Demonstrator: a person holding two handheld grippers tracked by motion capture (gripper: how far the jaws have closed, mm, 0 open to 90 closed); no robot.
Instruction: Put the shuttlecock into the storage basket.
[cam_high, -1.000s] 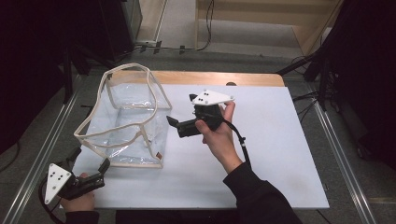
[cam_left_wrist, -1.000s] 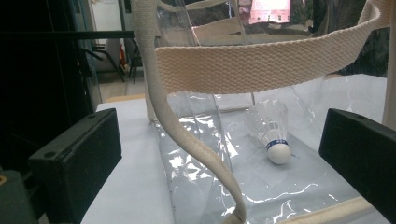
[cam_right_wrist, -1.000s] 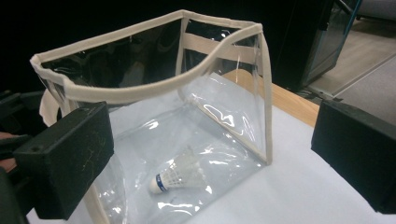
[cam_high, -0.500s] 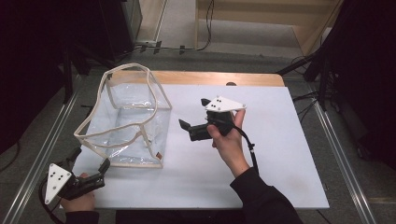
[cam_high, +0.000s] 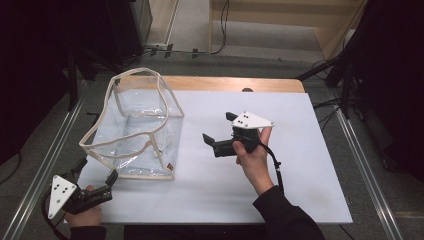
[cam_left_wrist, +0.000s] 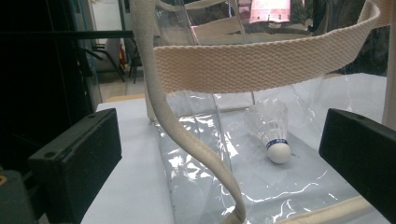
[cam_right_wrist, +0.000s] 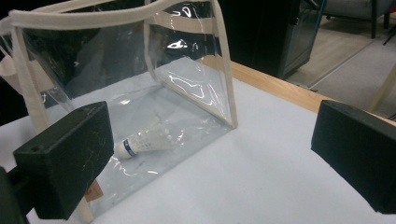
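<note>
Right claw (cam_high: 216, 134) farther from bag (cam_high: 135, 125)

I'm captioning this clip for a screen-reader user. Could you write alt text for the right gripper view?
A white shuttlecock lies on its side inside a clear plastic bag with cream fabric trim, standing open on a white table. The right gripper frames the scene with its two black jaws wide apart and empty, short of the bag.

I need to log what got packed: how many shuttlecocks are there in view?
1. The shuttlecock lies on its side on the floor of the clear bag, which stands on the left part of the white table. The glare on the plastic could hide another.
</note>
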